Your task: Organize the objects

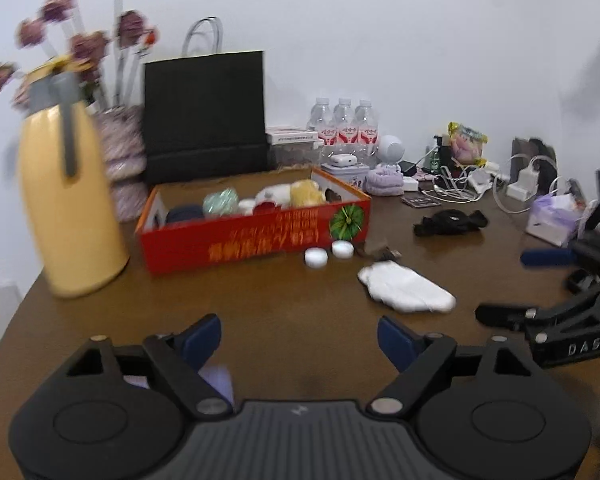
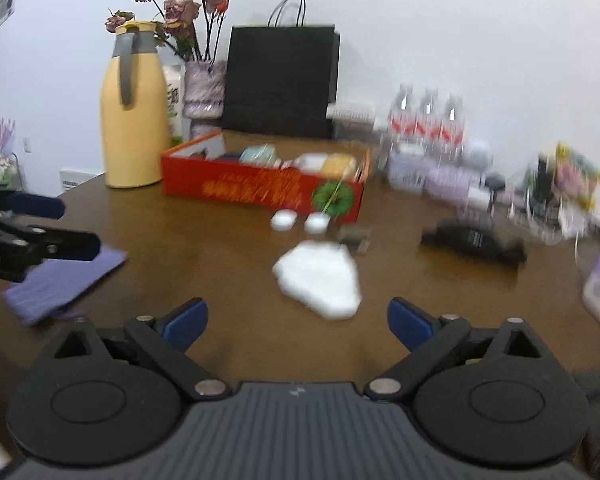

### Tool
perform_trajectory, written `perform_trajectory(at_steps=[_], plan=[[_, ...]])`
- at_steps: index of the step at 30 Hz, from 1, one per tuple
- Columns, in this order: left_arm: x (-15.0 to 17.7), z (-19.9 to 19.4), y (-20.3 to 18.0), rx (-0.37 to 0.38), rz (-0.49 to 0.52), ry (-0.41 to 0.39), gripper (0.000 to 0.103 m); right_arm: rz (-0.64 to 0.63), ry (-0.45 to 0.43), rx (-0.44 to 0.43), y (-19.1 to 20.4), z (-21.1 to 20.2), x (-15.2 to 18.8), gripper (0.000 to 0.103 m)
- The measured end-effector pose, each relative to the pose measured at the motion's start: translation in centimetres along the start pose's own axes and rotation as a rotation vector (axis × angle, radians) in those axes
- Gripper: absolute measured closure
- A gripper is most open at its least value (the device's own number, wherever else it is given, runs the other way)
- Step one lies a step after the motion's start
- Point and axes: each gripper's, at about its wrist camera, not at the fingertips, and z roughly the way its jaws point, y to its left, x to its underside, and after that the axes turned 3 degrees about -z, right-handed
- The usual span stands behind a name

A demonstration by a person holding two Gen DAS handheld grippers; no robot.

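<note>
An open red cardboard box (image 1: pixel 256 236) (image 2: pixel 260 188) on the brown table holds several small soft items. In front of it lie two white round lids (image 1: pixel 316 258) (image 2: pixel 283 221), and nearer me a white glove (image 1: pixel 404 290) (image 2: pixel 320 280). My left gripper (image 1: pixel 300 340) (image 2: pixel 60 226) is open over bare wood, with a lilac cloth (image 1: pixel 216 380) (image 2: pixel 64 280) under its left finger. My right gripper (image 2: pixel 300 320) (image 1: pixel 516 286) is open too, just short of the glove, with nothing between its pads.
A yellow thermos jug (image 1: pixel 72 200) (image 2: pixel 134 120) stands left of the box, with a vase of dried flowers (image 2: pixel 204 80) and a black paper bag (image 1: pixel 204 116) behind. Water bottles (image 1: pixel 344 122), chargers, cables and a black strap (image 1: pixel 450 222) crowd the right side. A tissue pack (image 1: pixel 552 220) lies at far right.
</note>
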Motion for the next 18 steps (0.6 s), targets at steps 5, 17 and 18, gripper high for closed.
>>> perform_trajectory(at_steps=[5, 17, 18], plan=[[-3.2, 10.1, -0.9, 0.089, 0.132, 0.049, 0.032, -0.004, -0.001, 0.061, -3.4, 7.6, -3.7, 0.024], [-4.6, 22.1, 0.0, 0.127, 0.054, 0.126, 0.069, 0.3, 0.155, -0.003, -9.2, 22.7, -4.2, 0.091], [-4.5, 22.2, -0.2, 0.154, 0.062, 0.144, 0.077, 0.294, 0.152, 0.0, -9.1, 22.8, -4.2, 0.096]])
